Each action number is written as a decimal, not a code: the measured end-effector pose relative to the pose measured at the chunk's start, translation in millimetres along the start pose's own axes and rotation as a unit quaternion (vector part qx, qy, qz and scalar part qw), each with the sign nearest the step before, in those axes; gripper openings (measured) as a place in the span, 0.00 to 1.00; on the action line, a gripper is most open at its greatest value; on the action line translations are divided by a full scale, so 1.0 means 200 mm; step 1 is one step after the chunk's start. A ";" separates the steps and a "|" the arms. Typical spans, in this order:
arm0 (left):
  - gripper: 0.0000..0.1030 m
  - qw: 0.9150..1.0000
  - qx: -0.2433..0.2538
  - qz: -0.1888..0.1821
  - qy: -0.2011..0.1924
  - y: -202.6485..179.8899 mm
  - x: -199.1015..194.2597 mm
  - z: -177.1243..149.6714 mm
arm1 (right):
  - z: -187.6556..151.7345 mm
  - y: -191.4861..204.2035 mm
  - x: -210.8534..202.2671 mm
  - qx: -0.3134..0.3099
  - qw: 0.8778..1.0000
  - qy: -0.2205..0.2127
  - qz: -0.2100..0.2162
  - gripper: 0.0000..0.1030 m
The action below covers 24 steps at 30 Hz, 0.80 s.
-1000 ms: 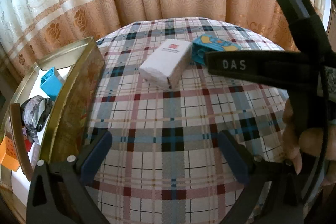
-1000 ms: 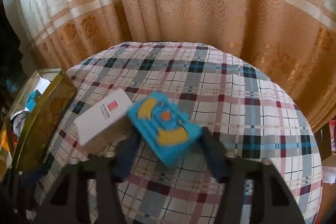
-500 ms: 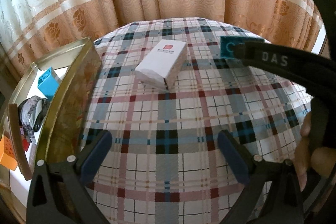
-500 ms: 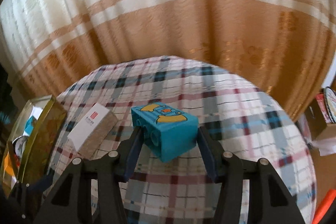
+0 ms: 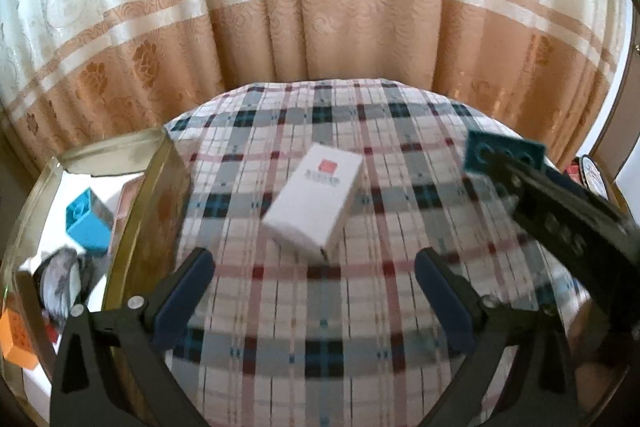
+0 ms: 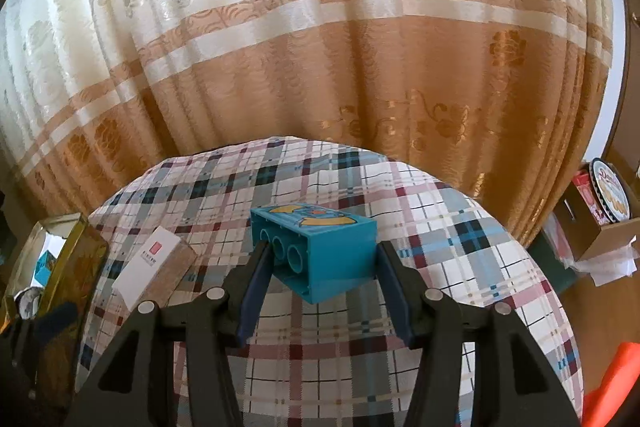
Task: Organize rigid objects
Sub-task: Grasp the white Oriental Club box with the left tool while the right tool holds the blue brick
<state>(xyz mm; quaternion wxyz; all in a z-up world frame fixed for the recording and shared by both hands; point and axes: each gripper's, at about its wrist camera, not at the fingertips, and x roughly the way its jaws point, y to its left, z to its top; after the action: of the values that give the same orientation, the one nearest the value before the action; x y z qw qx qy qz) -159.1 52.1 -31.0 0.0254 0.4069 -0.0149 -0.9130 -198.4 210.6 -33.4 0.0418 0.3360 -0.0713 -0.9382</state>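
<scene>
My right gripper is shut on a teal toy block with yellow and orange print on top, held up above the plaid tablecloth. The block also shows in the left wrist view, at the tip of the right gripper. A white box with a red square label lies on the cloth, also seen in the right wrist view. My left gripper is open and empty, just short of the white box. A gold tin stands at the left.
The gold tin holds a teal block, an orange piece and a dark round object. A plaid round table backs onto a curtain. A cardboard box with items sits off the table at right.
My right gripper has lifted the teal block off the cloth and tilted it so its underside faces the camera. My left gripper has moved closer to the white box.
</scene>
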 end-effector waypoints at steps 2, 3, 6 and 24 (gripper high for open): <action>0.99 1.000 -0.003 0.001 0.003 -0.01 0.03 0.03 | 0.00 -0.01 0.01 0.007 1.000 0.004 0.001 0.54; 0.99 1.000 -0.004 0.002 0.002 -0.01 0.05 0.05 | 0.00 -0.02 0.02 0.010 1.000 0.007 0.001 0.54; 0.97 1.000 0.000 0.009 0.004 -0.04 0.10 0.08 | 0.01 -0.03 0.03 0.018 1.000 0.013 0.003 0.54; 0.40 0.999 -0.018 -0.019 0.024 -0.02 0.28 0.13 | 0.00 -0.06 0.06 0.030 0.999 0.023 0.011 0.54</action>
<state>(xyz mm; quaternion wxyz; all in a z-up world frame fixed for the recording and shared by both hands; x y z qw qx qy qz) -215.6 53.2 -55.0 0.0157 0.4283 0.0101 -0.9034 -207.1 220.0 -42.4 0.0439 0.3580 -0.1027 -0.9270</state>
